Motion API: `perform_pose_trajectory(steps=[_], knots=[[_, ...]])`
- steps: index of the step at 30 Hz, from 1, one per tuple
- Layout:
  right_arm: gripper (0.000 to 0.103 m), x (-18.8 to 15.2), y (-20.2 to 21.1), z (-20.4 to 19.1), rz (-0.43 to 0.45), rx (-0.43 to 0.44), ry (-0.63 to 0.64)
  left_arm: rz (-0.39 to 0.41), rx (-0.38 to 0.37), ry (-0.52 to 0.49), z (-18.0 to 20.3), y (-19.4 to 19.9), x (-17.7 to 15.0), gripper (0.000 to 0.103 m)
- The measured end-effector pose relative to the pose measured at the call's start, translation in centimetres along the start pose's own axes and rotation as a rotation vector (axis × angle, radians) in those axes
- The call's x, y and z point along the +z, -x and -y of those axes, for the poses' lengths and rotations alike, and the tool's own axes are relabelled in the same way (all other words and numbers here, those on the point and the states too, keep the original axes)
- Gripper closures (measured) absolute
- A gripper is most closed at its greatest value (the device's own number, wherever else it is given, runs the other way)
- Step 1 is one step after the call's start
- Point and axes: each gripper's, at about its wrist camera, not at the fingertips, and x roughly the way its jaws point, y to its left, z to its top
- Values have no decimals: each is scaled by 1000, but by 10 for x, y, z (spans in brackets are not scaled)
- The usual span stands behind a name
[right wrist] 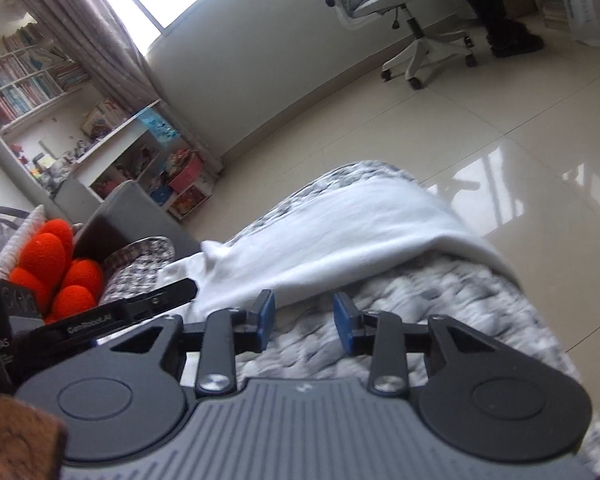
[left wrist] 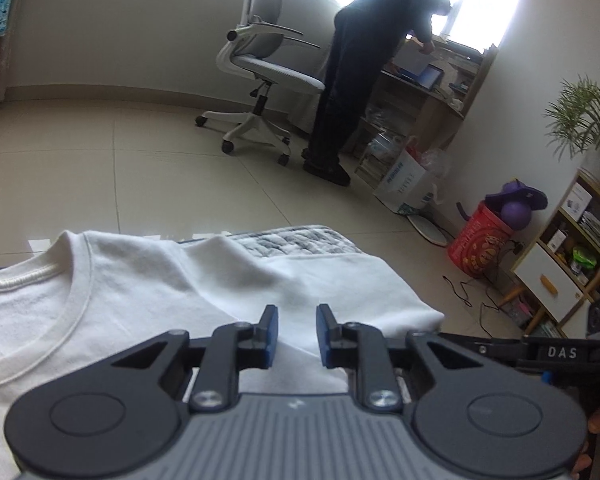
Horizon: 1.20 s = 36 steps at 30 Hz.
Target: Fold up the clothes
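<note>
The right gripper (right wrist: 303, 316) is hovering, jaws apart and empty, over the grey quilted bed (right wrist: 440, 308); the left gripper (left wrist: 297, 334), also parted and holding nothing, is poised above the white T-shirt (left wrist: 140, 292) lying there. Risk: the overhanging sleeve sliding off, undoing the fold.

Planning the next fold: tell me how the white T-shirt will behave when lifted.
The T-shirt is probably floppy: it drapes and creases over the quilt. Likely light, being thin knit. A lifted corner would likely sag and drag the folded layers open.
</note>
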Motion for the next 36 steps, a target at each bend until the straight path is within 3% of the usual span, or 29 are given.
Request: perform_pose_trajectory(steps=[4,10,13,17,19,28,34,36], knots=[[65,-3,-17,4,-102,135,-84,5,14,-37,0,-1,-4,83],[67,10,-35,5,-193,223,-158,57,-32,44,-22,-6,-12,83],[67,10,-39,-1,-196,223,-128,60,-18,50,-21,-8,-15,83],[55,6,-39,-8,-184,236,-101,51,-8,32,-18,-5,-15,83],[55,3,-37,-6,-155,251,-113,21,-5,15,-15,2,-11,83],[55,3,-24,32,-82,408,-321,-33,-98,-96,11,13,-12,81],[55,5,-20,32,-86,418,-309,-78,20,-213,25,-3,-23,81],[54,4,-21,28,-88,416,-299,-67,25,-219,24,-2,-23,92]])
